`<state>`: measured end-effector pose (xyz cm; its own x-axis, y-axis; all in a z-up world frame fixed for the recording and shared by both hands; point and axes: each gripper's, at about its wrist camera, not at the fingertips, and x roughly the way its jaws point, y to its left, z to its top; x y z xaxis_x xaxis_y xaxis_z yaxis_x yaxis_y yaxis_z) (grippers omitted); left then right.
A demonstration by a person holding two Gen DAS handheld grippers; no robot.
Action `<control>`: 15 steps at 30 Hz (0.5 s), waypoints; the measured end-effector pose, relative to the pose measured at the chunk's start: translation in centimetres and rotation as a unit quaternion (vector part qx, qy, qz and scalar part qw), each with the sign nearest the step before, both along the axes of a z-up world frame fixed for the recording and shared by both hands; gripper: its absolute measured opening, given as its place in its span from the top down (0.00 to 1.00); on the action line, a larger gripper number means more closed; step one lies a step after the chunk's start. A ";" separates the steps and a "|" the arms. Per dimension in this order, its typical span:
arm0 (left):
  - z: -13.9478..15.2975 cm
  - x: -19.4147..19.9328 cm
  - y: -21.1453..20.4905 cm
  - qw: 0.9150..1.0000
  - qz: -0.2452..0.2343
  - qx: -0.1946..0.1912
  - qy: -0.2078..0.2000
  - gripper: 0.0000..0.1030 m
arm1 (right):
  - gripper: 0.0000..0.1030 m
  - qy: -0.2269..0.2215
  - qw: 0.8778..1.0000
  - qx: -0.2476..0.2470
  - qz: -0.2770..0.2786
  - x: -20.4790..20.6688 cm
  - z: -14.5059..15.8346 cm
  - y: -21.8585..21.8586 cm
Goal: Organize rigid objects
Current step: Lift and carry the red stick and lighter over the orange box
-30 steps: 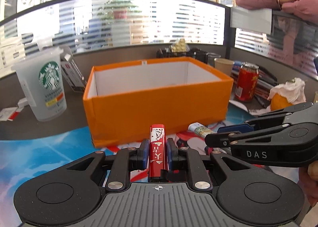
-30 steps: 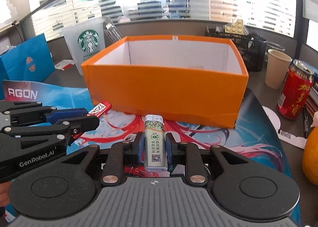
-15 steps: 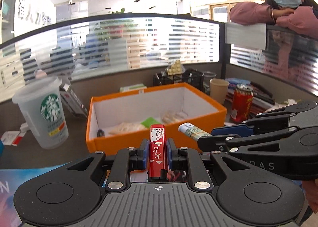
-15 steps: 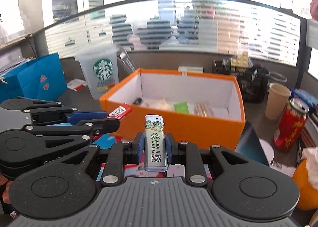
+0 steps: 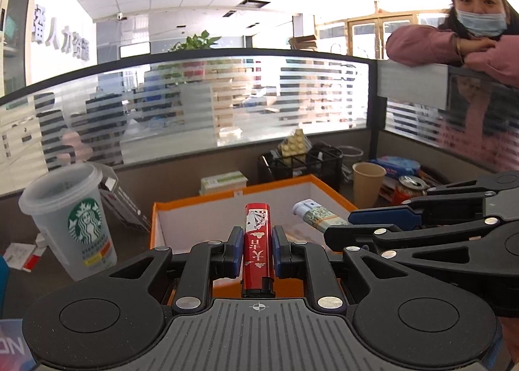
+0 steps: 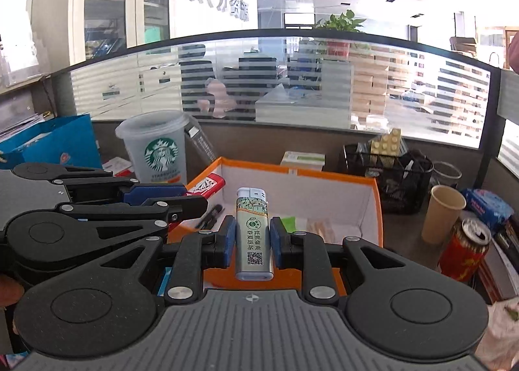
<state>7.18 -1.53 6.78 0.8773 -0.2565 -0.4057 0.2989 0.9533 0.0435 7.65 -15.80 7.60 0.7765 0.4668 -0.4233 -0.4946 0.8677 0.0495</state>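
My left gripper (image 5: 257, 252) is shut on a red lighter (image 5: 257, 242) and holds it above the near edge of the orange box (image 5: 194, 205). My right gripper (image 6: 249, 241) is shut on a silver-green lighter (image 6: 253, 234), also over the orange box (image 6: 376, 205). Each gripper shows in the other's view: the right gripper (image 5: 337, 225) with its silver-green lighter (image 5: 316, 216), the left gripper (image 6: 191, 197) with its red lighter (image 6: 207, 184). The box holds pens (image 6: 209, 216), a green packet (image 6: 288, 223) and other small items.
A Starbucks cup (image 5: 69, 218) stands left of the box. A paper cup (image 6: 442, 213), a red can (image 6: 465, 249) and a black mesh organizer (image 6: 386, 176) stand to the right. A blue bag (image 6: 58, 143) is at the far left. A masked person (image 5: 476, 20) leans on the partition.
Both grippers have risen and moved forward over the orange box, each still holding its lighter. The box's inside has come into view.
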 end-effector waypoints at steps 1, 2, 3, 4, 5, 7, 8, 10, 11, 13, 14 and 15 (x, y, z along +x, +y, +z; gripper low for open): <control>0.1 0.6 0.0 1.000 0.003 -0.001 0.002 0.84 | 0.79 0.001 1.000 0.000 -0.001 0.5 0.2 0.1; 0.3 1.2 0.0 1.000 0.006 -0.003 0.003 0.84 | 0.79 0.001 1.000 0.000 -0.002 1.0 0.3 0.2; 0.4 1.8 0.1 1.000 0.010 -0.005 0.005 0.84 | 0.79 0.002 1.000 0.001 -0.004 1.6 0.5 0.2; 0.5 2.3 0.0 1.000 0.013 -0.005 0.005 0.84 | 0.79 0.002 1.000 0.002 -0.006 2.1 0.6 0.3; 0.6 2.8 0.1 1.000 0.016 -0.005 0.005 0.84 | 0.79 0.003 1.000 0.002 -0.007 2.7 0.7 0.3; 0.7 3.9 0.1 1.000 0.021 -0.008 0.008 0.84 | 0.79 0.007 1.000 0.003 -0.010 4.0 0.8 0.4; 0.7 4.6 0.0 1.000 0.023 -0.007 0.009 0.84 | 0.79 0.009 1.000 0.002 -0.011 4.6 0.9 0.5; 0.6 5.8 0.0 0.999 0.028 -0.005 0.015 0.84 | 0.79 0.016 1.000 0.002 -0.013 5.9 0.8 0.6; 0.4 6.5 0.0 0.999 0.031 -0.004 0.020 0.84 | 0.79 0.021 1.000 0.002 -0.015 6.7 0.7 0.7; -0.2 8.2 0.0 0.999 0.039 -0.001 0.035 0.84 | 0.79 0.032 0.999 -0.003 -0.021 8.4 0.3 1.0; -0.7 9.0 0.1 0.998 0.045 -0.001 0.044 0.84 | 0.79 0.039 0.999 -0.007 -0.023 9.2 -0.1 1.2; -1.2 9.8 0.2 0.997 0.050 0.001 0.054 0.84 | 0.79 0.046 0.999 -0.010 -0.025 10.0 -0.6 1.3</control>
